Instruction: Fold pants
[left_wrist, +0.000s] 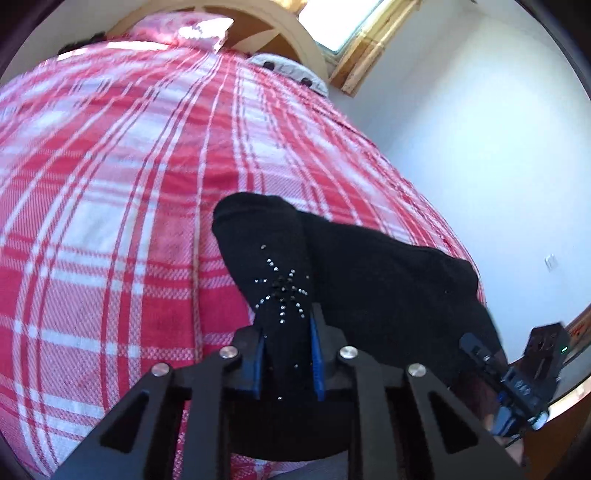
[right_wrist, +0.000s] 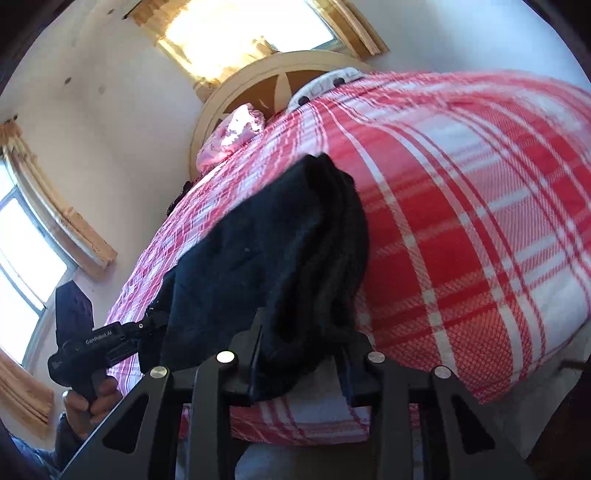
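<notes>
Black pants (left_wrist: 351, 266) lie bunched and folded near the front edge of a bed with a red and white plaid cover (left_wrist: 110, 184). One part carries a star of small rhinestones. My left gripper (left_wrist: 286, 321) is shut on that studded fold, with the cloth pressed between its blue pads. In the right wrist view the pants (right_wrist: 280, 240) are a thick dark stack, and my right gripper (right_wrist: 301, 332) is shut on its near end. The right gripper (left_wrist: 487, 360) also shows at the pants' right end. The left gripper (right_wrist: 147, 326) meets the cloth's left edge, held by a hand (right_wrist: 92, 402).
A pink pillow (left_wrist: 184, 26) and a pale patterned cushion (left_wrist: 288, 70) lie at the head of the bed by a round wooden headboard (right_wrist: 236, 96). Bright windows (right_wrist: 240, 33) sit behind it. A white wall (left_wrist: 480, 147) runs along the bed's right side.
</notes>
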